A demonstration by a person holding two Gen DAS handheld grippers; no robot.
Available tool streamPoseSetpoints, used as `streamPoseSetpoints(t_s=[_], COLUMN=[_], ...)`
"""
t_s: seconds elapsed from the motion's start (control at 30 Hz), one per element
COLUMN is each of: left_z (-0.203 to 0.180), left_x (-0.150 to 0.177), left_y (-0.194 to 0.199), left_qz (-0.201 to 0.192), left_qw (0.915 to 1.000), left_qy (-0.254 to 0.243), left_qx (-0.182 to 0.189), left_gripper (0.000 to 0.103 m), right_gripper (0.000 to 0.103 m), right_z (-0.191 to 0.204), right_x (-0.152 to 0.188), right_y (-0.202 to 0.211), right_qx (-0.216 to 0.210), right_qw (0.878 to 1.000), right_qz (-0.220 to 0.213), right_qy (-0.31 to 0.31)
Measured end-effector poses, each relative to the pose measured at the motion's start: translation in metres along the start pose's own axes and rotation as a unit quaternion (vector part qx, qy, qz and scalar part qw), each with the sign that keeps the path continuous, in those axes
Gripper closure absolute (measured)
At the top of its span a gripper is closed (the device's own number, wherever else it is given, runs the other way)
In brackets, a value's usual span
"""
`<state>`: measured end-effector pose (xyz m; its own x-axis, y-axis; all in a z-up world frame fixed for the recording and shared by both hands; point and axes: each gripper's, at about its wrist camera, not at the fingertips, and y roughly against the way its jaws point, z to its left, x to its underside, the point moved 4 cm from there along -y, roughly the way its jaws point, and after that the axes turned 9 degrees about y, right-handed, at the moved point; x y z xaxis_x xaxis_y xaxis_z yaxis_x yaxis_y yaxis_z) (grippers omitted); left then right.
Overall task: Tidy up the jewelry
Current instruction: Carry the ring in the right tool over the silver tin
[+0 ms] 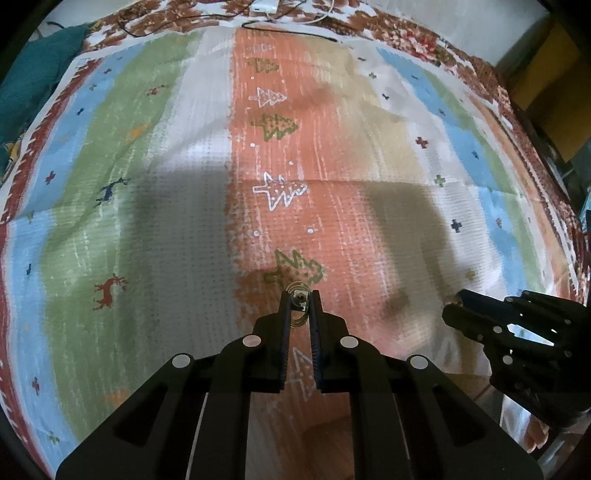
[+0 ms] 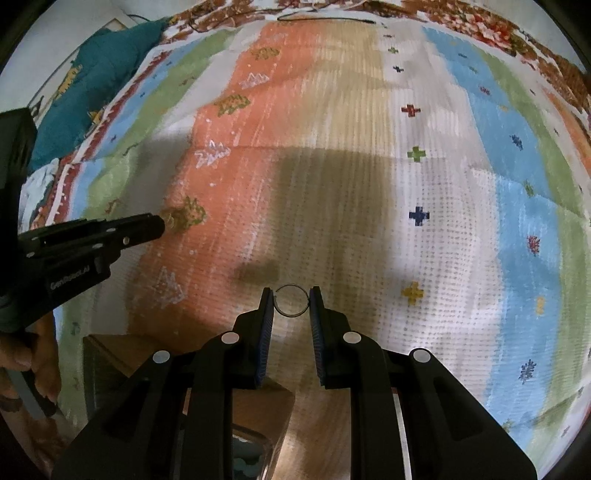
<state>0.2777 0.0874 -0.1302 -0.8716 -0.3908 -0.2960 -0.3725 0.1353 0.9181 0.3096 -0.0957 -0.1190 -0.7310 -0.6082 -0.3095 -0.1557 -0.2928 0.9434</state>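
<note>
- Striped patterned cloth (image 1: 155, 229) covers the work surface.
- Left gripper (image 1: 300, 295): jaws clamped on a small gold ornament (image 1: 298, 301).
- Right gripper (image 2: 291, 295): jaws pinching a thin ring (image 2: 291, 301).

Small coiled gold ring (image 1: 298, 300) with square setting, pinched upright over green tree print; thin plain wire ring (image 2: 291, 300), right, held edge-up.

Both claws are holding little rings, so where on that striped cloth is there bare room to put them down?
The striped cloth lies bare ahead of both claws, up to the cables at its far edge. It is crowded only near the left claw and right claw.
</note>
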Motion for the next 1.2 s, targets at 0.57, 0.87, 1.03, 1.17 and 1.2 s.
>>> streamPoseSetpoints(t_s=[0.57, 0.87, 1.03, 1.17, 1.2], left_z=[-0.018, -0.027, -0.031, -0.033, -0.033], left_x=[0.021, 0.034, 0.042, 0.05, 0.052], left_y=[0.044, 0.064, 0.075, 0.083, 0.085], left_qz=[-0.032, -0.047, -0.057, -0.062, -0.063], left_qw=[0.9989, 0.9975, 0.9964, 0.9957, 0.9955], left_qy=[-0.003, -0.005, -0.004, -0.005, -0.005], left_qx=[0.033, 0.053, 0.062, 0.068, 0.07], left_gripper=[0.094, 0.094, 0.094, 0.094, 0.094], right_gripper=[0.083, 0.083, 0.083, 0.083, 0.083], right_z=[0.017, 0.017, 0.022, 0.022, 0.021], right_x=[0.003, 0.012, 0.02, 0.025, 0.027], right_y=[0.034, 0.062, 0.075, 0.088, 0.091], right_qx=[-0.009, 0.004, 0.004, 0.011, 0.011], right_qw=[0.999, 0.996, 0.995, 0.993, 0.992], right_qz=[-0.041, -0.085, -0.098, -0.119, -0.124], right_qy=[0.004, -0.007, -0.001, -0.005, -0.008])
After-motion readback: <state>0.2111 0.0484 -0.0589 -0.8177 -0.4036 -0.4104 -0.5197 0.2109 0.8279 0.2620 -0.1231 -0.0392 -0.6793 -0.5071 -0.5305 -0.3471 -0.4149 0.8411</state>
